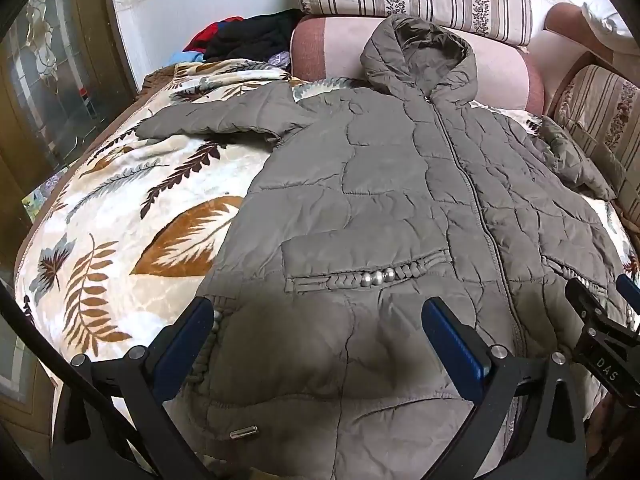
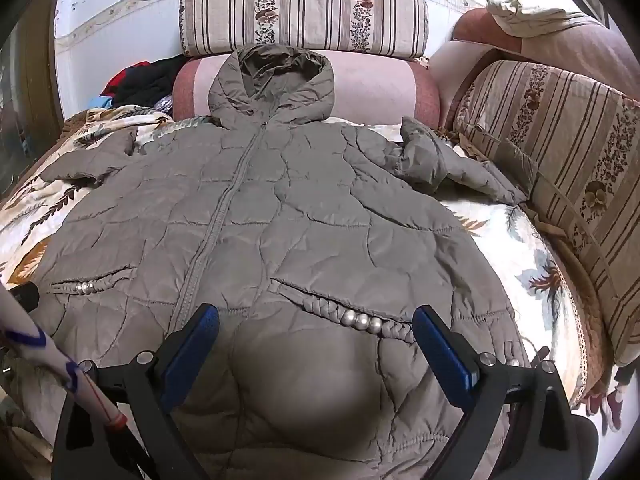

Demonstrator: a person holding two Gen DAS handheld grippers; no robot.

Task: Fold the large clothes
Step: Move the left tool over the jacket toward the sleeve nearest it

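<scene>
Padded jacket [image 1: 400, 184] spread flat (zipped), beneath both hand-held grippers [image 1: 316, 344] [image 2: 316, 344], jaws spread, empty

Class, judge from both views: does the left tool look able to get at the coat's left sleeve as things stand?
Probably yes. The left tool is open above the hem, and the sleeve lies flat on the leaf-print blanket with nothing on it or across the way.

A leaf-print blanket [image 1: 120, 208] lies before striped cushions [image 2: 304, 8] and piled clothes [image 1: 248, 38].
</scene>
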